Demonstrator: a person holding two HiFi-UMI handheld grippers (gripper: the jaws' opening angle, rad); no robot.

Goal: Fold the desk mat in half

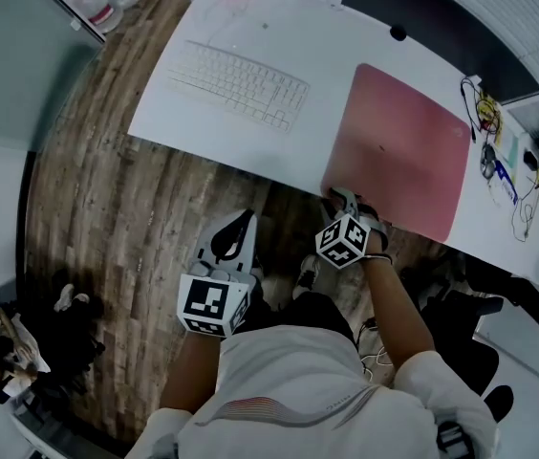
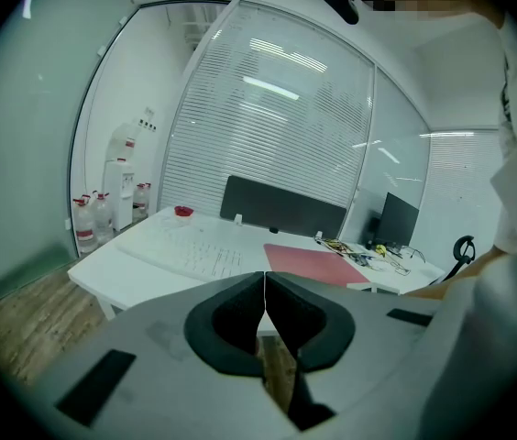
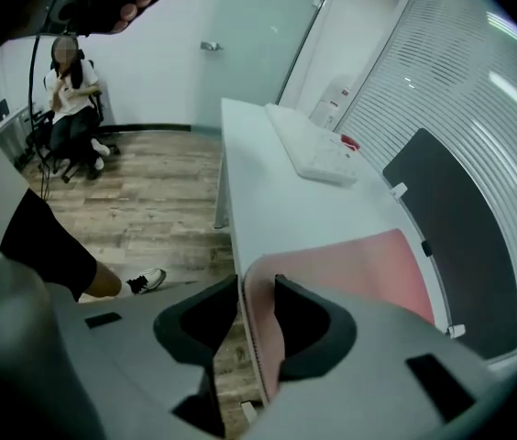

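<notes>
Looking barely started: the pink desk mat [image 1: 398, 146] lies unfolded on the white tabletop [image 1: 289, 27], the right claw [image 3: 257, 293] is spread open around its near edge without clamping, and the left claw [image 2: 264, 312] is pinched shut on nothing, off over the floor [image 1: 107, 208].

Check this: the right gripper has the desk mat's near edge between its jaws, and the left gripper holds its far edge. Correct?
No: the left gripper view shows the left gripper shut and empty. The right gripper does have the desk mat, its near edge, between its jaws.
</notes>
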